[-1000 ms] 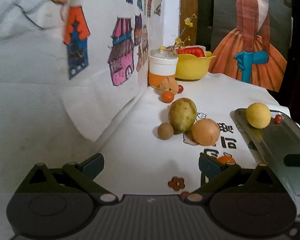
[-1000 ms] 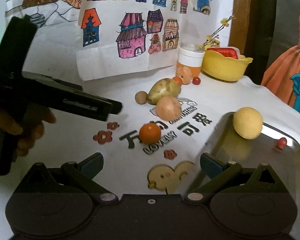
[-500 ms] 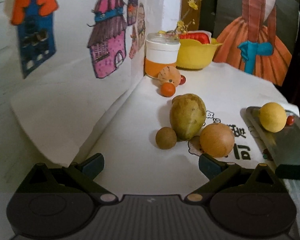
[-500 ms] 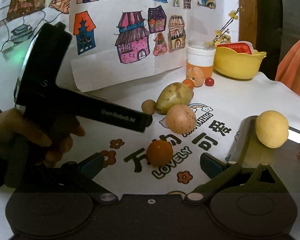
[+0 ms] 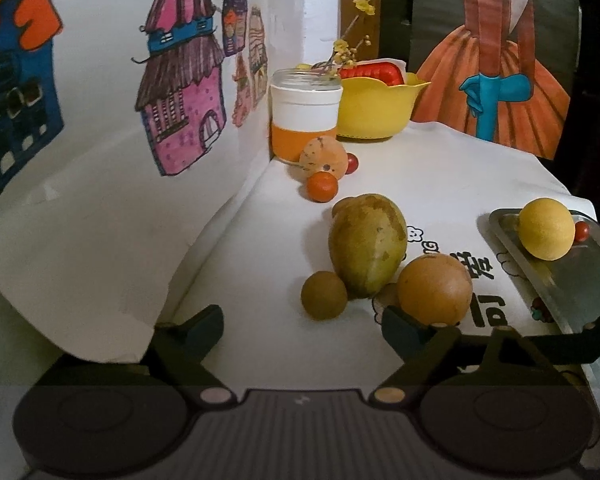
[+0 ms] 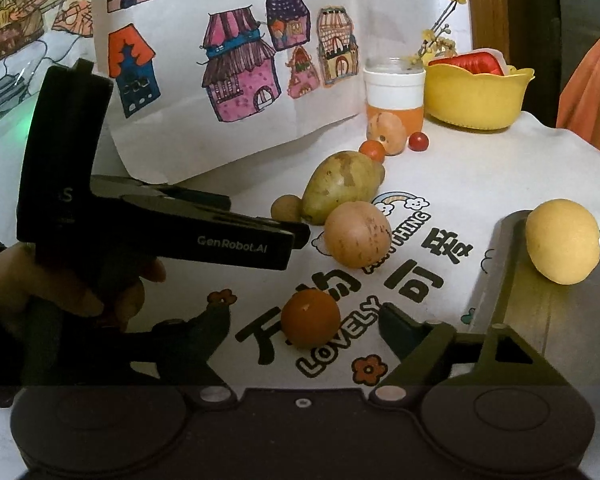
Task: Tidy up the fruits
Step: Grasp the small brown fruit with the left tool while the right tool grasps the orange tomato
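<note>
While yellow fruit [image 6: 563, 241] and small red fruit [image 5: 581, 231] sit in metal tray [image 5: 572, 276] at cloth's right edge, orange fruit [image 6: 310, 319] between spread right gripper [image 6: 300, 324] fingers; left gripper [image 5: 302, 322] fingers spread, empty, low before brown fruit [image 5: 324, 295].

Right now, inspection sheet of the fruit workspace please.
Surface: white printed cloth, flat.
Job's things: metal tray holds yellow fruit and a small red one; mango, brown round fruit, small brown ball and orange fruit lie on the cloth.
Clutter: jar, yellow bowl.
Grippers: left gripper open, empty; right gripper open around the orange fruit.
Cables: nothing seen.
Surroundings: house drawings on the wall.
</note>
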The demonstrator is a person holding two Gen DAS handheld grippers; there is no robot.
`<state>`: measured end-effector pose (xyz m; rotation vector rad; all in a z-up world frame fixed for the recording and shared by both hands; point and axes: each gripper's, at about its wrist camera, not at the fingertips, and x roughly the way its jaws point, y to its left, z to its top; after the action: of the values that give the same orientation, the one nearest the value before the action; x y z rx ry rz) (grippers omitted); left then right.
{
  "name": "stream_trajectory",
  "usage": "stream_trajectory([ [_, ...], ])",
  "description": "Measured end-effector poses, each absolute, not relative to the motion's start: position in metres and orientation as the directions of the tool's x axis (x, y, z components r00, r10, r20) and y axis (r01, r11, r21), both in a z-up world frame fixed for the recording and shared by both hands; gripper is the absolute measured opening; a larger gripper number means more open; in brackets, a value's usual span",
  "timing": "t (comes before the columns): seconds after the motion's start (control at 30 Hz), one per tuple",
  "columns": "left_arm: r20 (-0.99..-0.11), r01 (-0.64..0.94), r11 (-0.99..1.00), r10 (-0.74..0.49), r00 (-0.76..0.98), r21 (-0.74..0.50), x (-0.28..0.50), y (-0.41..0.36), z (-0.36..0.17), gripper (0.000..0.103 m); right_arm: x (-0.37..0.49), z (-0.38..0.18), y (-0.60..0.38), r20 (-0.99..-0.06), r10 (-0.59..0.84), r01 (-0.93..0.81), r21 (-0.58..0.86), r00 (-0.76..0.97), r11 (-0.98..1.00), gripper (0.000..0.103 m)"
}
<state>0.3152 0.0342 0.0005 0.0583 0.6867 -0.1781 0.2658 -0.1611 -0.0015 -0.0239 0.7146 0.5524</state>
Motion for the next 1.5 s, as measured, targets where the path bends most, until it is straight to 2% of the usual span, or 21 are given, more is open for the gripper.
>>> stream_trajectory([
  [0.2, -0.634, 0.192, 0.980, -0.178, 0.753, -0.047, 0.321, 0.038, 0.001, 0.076, 0.269, -0.002, -0.160, -0.632, 0.465, -0.493, 0.148, 0.620, 0.857, 0.062],
  [0.4, -0.627, 0.200, 0.976, -0.210, 0.750, -0.087, 0.325, 0.042, 0.000, 0.064, 0.270, -0.003, -0.158, -0.635, 0.462, -0.502, 0.132, 0.619, 0.855, 0.052],
  [0.47, -0.624, 0.205, 0.974, -0.218, 0.750, -0.094, 0.326, 0.043, 0.000, 0.063, 0.270, -0.003, -0.158, -0.635, 0.460, -0.502, 0.129, 0.620, 0.855, 0.050],
  [0.73, -0.617, 0.224, 0.970, -0.230, 0.753, -0.088, 0.324, 0.040, -0.001, 0.040, 0.268, -0.003, -0.159, -0.630, 0.460, -0.503, 0.125, 0.626, 0.855, 0.043],
  [0.9, -0.614, 0.217, 0.973, -0.221, 0.758, -0.082, 0.324, 0.041, -0.001, 0.037, 0.268, -0.003, -0.159, -0.626, 0.460, -0.500, 0.126, 0.630, 0.857, 0.041],
  [0.97, -0.615, 0.212, 0.974, -0.213, 0.759, -0.075, 0.324, 0.040, -0.001, 0.030, 0.268, -0.003, -0.159, -0.625, 0.461, -0.501, 0.126, 0.630, 0.856, 0.039],
  [1.13, -0.618, 0.225, 0.972, -0.220, 0.755, -0.070, 0.319, 0.038, -0.001, 0.030, 0.266, -0.003, -0.159, -0.622, 0.457, -0.501, 0.118, 0.636, 0.857, 0.035],
  [1.5, -0.628, 0.255, 0.966, -0.228, 0.744, -0.049, 0.293, 0.030, 0.001, 0.030, 0.246, -0.002, -0.162, -0.620, 0.482, -0.525, 0.129, 0.620, 0.841, 0.034],
])
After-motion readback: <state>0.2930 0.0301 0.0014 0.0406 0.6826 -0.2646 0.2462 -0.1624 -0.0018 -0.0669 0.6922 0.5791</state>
